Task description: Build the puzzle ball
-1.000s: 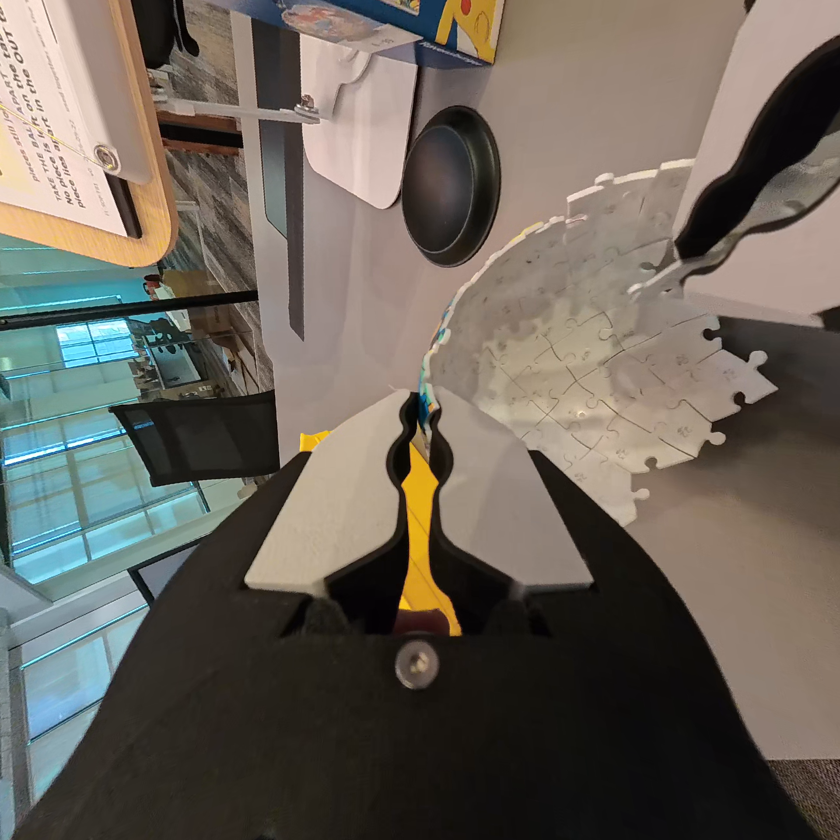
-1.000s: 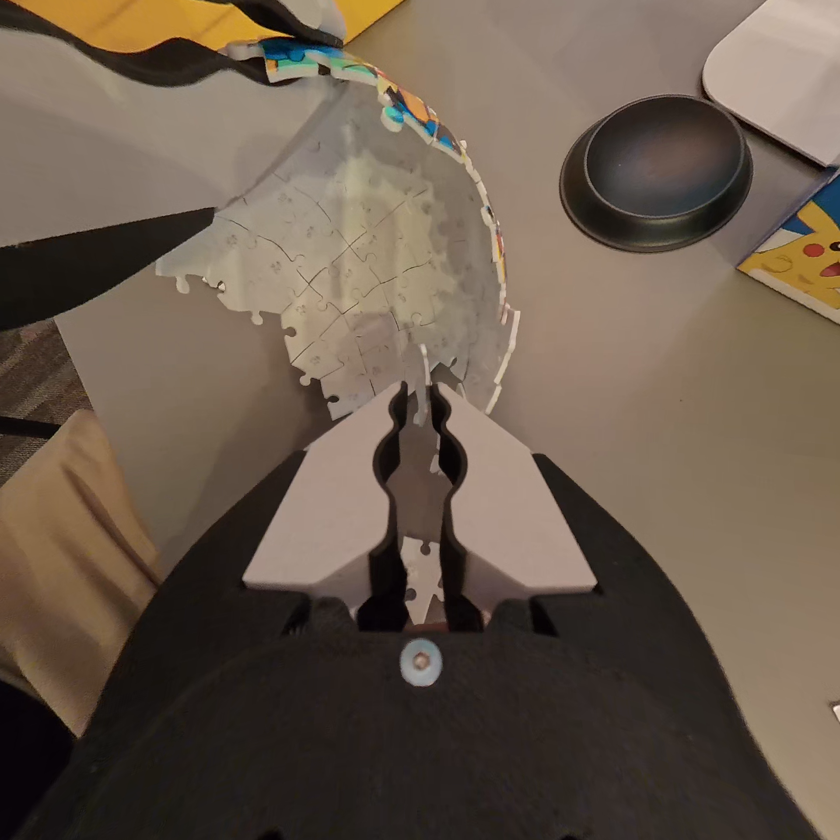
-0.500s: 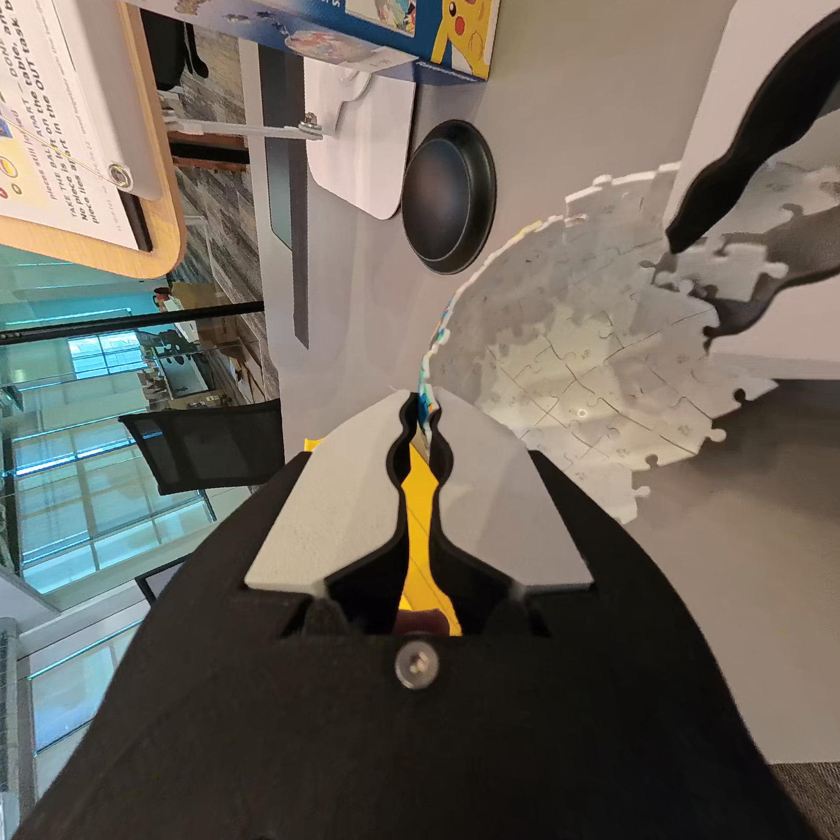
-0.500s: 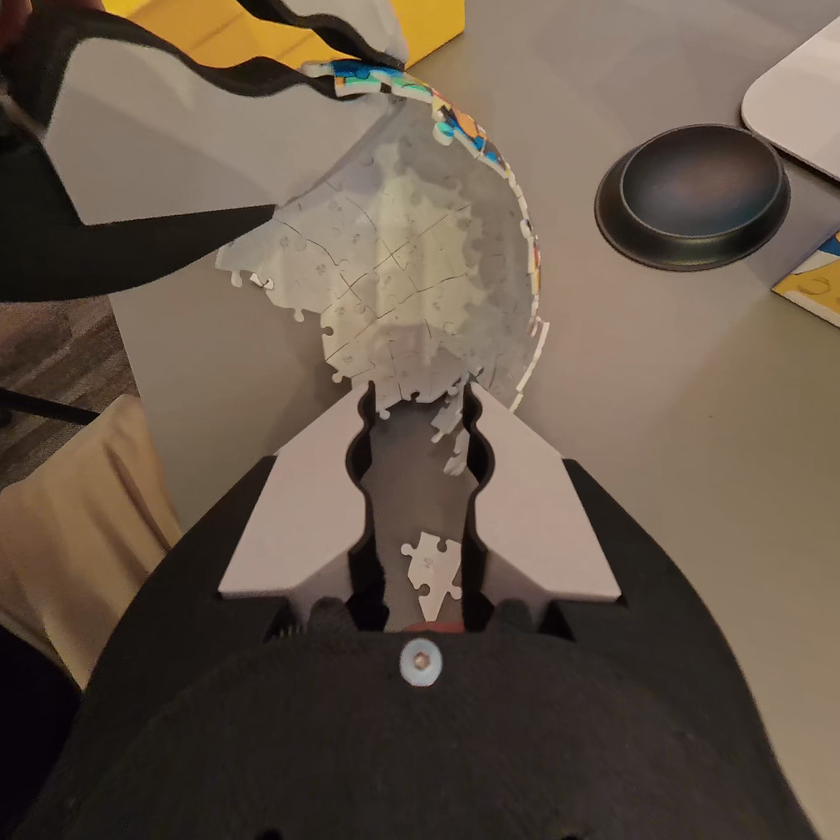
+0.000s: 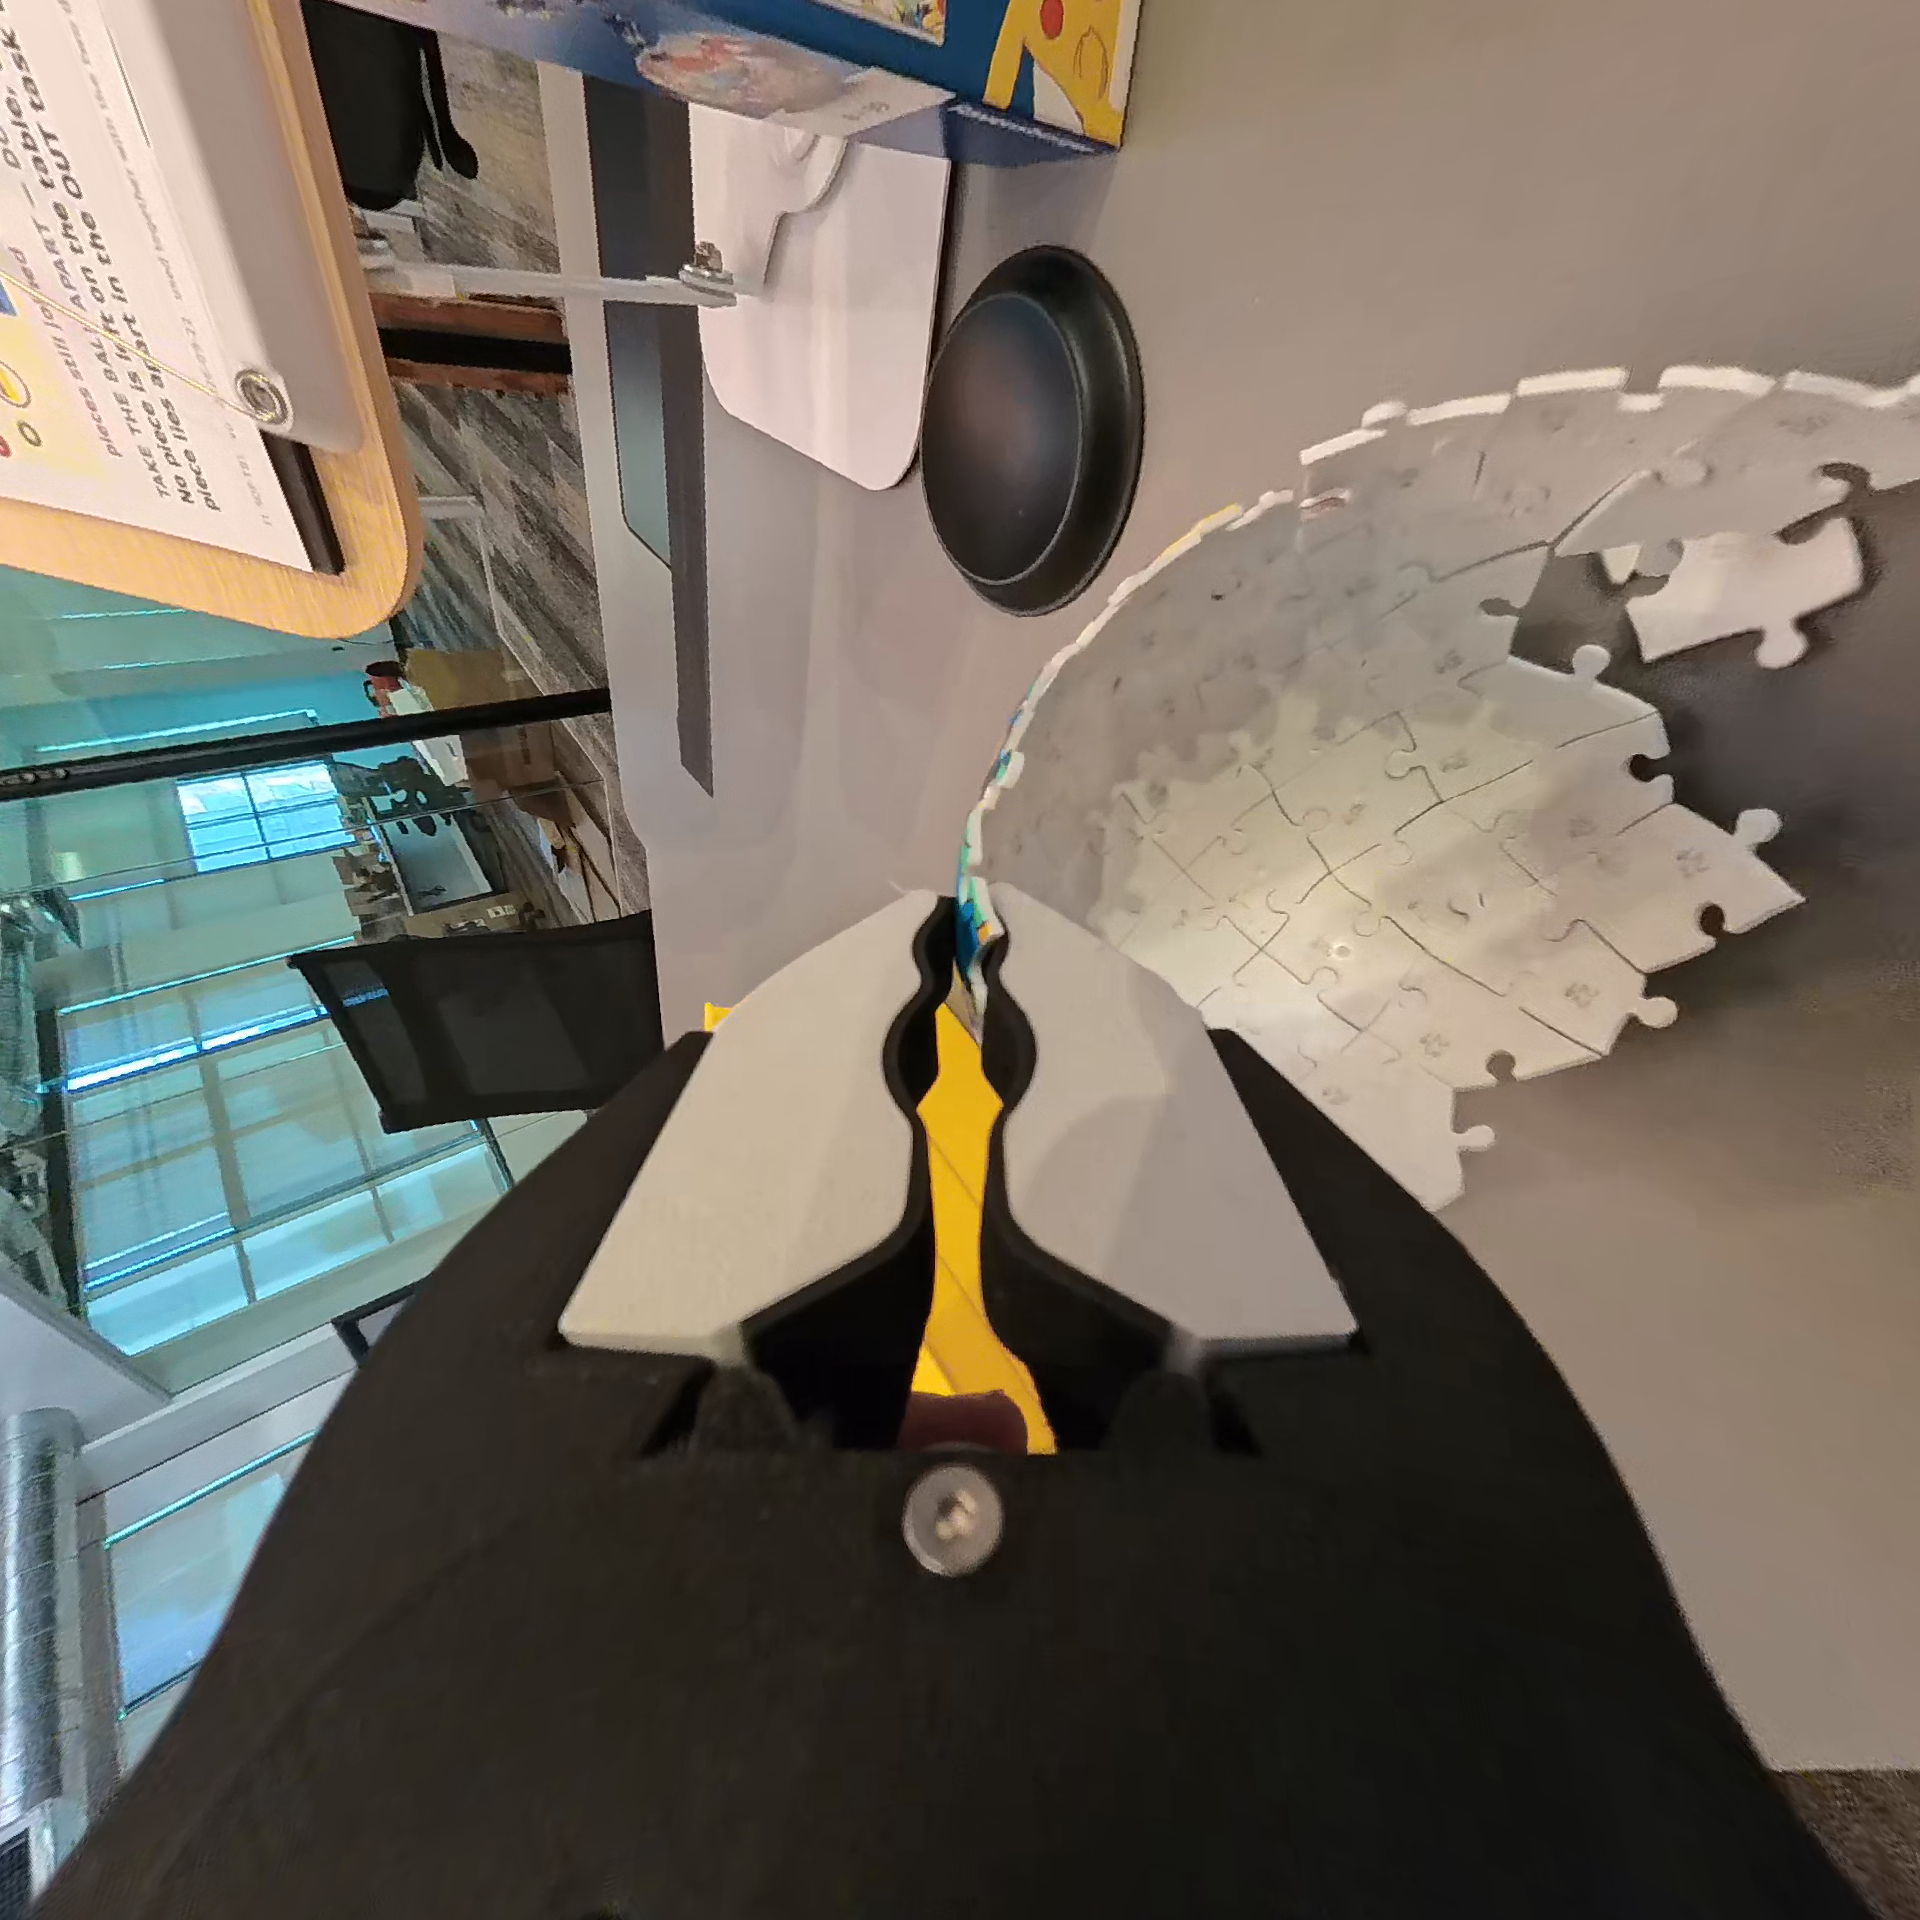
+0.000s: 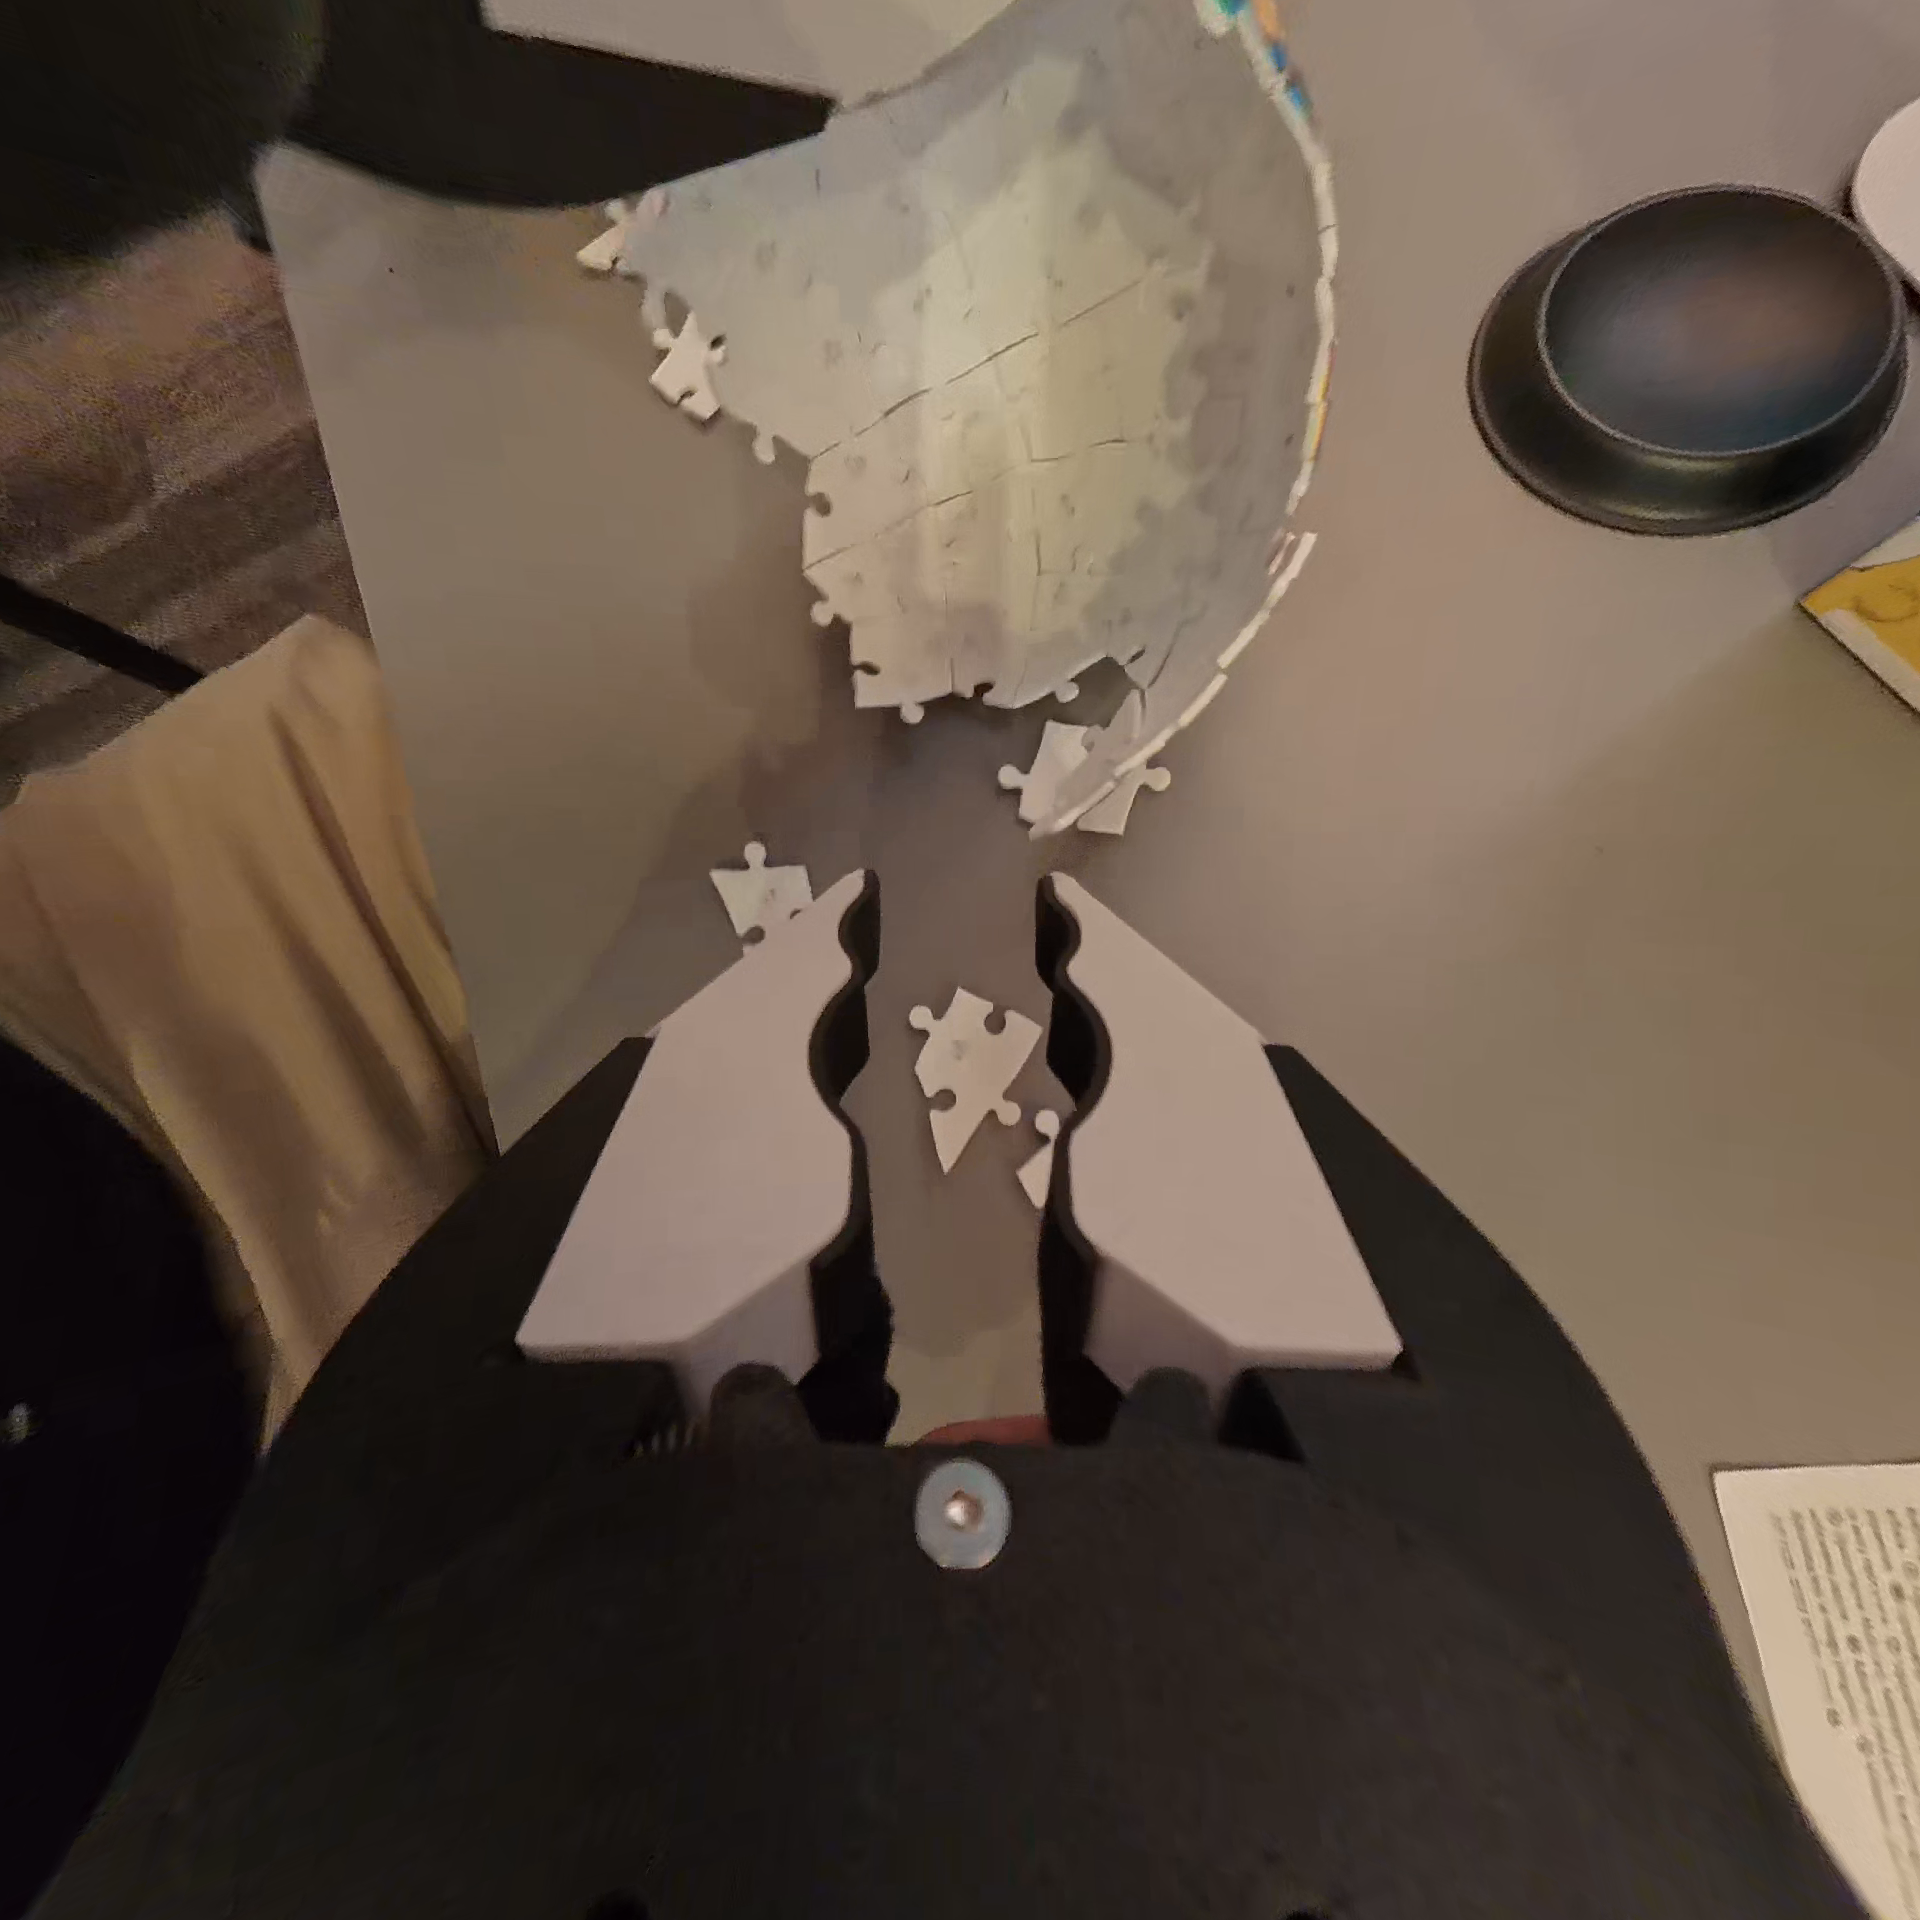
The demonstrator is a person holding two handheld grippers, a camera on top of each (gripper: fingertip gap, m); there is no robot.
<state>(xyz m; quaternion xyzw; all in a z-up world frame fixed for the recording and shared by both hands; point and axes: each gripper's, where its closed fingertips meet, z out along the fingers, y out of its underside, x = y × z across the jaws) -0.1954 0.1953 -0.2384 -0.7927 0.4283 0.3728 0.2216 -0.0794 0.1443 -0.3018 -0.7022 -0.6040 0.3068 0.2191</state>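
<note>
1. The half-built puzzle ball (image 5: 1382,831), a curved white-backed shell of interlocked pieces with a coloured printed outer face, is held above the grey desk (image 6: 1455,987), its hollow side open to both cameras.
2. The left gripper (image 5: 971,930) has its grey fingers (image 5: 800,1122) nearly closed, pinching the shell's coloured rim between the tips.
3. The right gripper (image 6: 956,894) sits near the shell's lower ragged edge with its fingers (image 6: 1174,1143) parted and nothing between them; it touches no piece.
4. A loose white puzzle piece (image 6: 971,1070) lies on the desk in the gap seen between those fingers; another (image 6: 764,894) lies just beside the left fingertip, and a third (image 6: 688,366) lies near the shell's far edge.
5. A round black dish-shaped stand (image 6: 1694,358) rests on the desk, well apart from the shell.
6. A printed paper sheet (image 6: 1839,1621) lies at the desk's near right corner.
7. A blue and yellow puzzle box (image 5: 1039,78) lies beyond the stand.
</note>
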